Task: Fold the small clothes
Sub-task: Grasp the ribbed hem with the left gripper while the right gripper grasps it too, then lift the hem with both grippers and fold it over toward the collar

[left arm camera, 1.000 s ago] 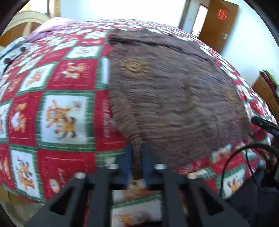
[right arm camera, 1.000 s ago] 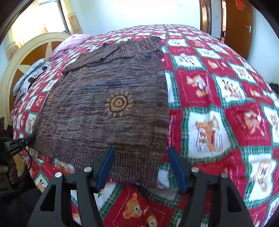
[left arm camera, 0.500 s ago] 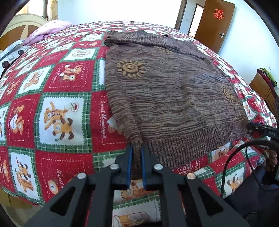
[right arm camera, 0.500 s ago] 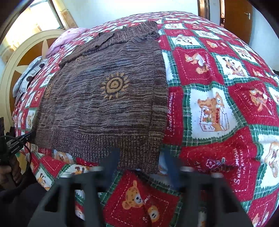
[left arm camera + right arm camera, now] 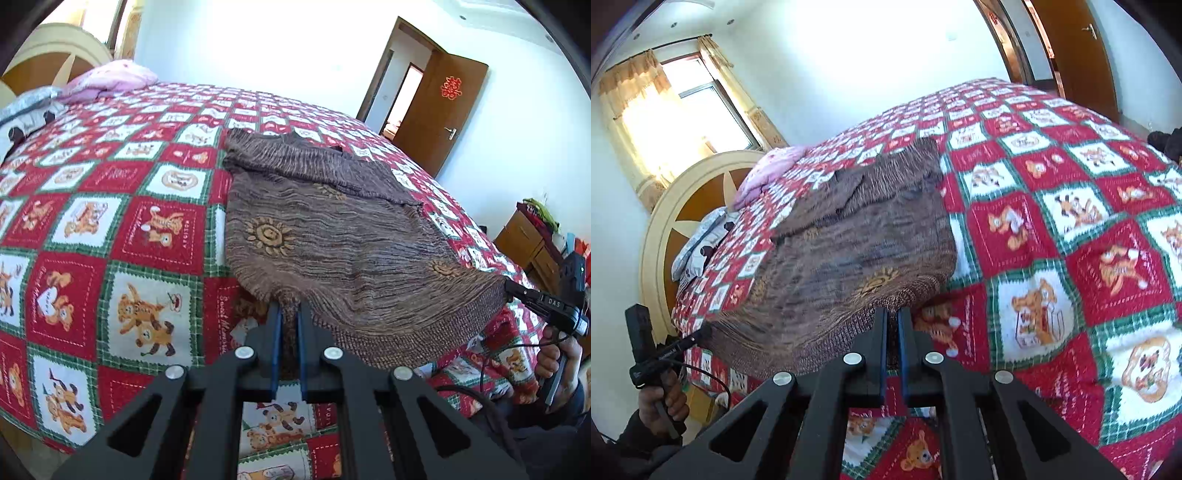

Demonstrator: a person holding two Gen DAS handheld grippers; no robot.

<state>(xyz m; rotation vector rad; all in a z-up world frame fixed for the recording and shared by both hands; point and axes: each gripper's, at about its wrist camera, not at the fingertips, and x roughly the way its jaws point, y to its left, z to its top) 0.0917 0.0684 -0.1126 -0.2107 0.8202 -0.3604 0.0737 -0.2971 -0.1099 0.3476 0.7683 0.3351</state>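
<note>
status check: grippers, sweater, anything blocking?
Left gripper shut on sweater hem corner. Right gripper just closed on other corner. Hem lifted off quilt. Nothing blocking.

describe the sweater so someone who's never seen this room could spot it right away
Start at the big bed covered by a red, green and white teddy-bear quilt. Lying on it, near the foot edge, is a brown striped knit sweater. It is the only dark, plain-toned cloth there, with orange sun motifs and a ribbed hem.

bedspread (image 5: 110, 229) open left & right of sweater (image 5: 351, 236), pillows (image 5: 110, 79) far end
</note>
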